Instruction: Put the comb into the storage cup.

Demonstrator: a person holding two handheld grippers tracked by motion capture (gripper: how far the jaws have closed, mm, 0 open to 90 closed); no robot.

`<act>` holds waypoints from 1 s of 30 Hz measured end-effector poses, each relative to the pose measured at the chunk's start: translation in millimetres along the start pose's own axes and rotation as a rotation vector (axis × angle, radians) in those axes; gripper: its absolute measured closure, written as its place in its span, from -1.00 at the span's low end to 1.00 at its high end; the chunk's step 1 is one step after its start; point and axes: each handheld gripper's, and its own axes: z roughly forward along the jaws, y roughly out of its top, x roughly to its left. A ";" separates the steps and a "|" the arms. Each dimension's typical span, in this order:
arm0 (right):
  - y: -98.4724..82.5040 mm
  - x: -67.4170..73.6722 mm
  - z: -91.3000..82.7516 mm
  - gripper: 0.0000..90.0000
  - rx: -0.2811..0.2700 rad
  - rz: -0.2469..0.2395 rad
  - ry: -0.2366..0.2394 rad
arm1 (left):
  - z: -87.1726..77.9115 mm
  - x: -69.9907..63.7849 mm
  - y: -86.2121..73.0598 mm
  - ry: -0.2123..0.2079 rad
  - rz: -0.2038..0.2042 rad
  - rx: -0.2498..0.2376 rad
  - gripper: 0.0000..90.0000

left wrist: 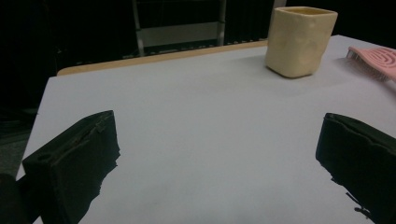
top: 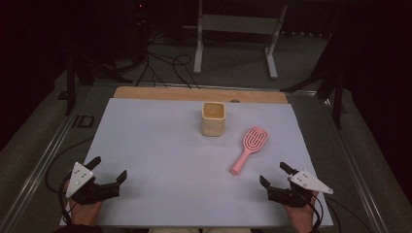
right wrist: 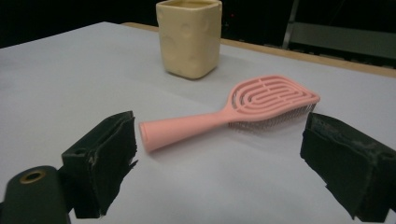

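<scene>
Start of work: both my tongs, left gripper (top: 109, 167) and right gripper (top: 273, 174), gape empty; pink hairbrush (right wrist: 224, 119) ahead of the right, cream cup (right wrist: 189, 37) beyond, both untouched.

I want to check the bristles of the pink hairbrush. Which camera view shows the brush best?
The right gripper view: the hairbrush lies close and whole there, with handle, slotted head and bristles underneath all clear. The high view shows it whole but small, from above. The left gripper view catches just part of its head at the right edge.
</scene>
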 end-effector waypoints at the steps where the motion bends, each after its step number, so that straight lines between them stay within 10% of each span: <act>1: 0.0 0.0 0.0 -0.77 0.000 0.000 0.000 | 0.0 0.0 0.0 0.000 0.000 0.000 -1.00; 30: 14.9 10.4 4.4 -0.77 0.028 0.028 -0.002 | 7.9 -3.1 -3.5 0.032 -0.008 0.044 -1.00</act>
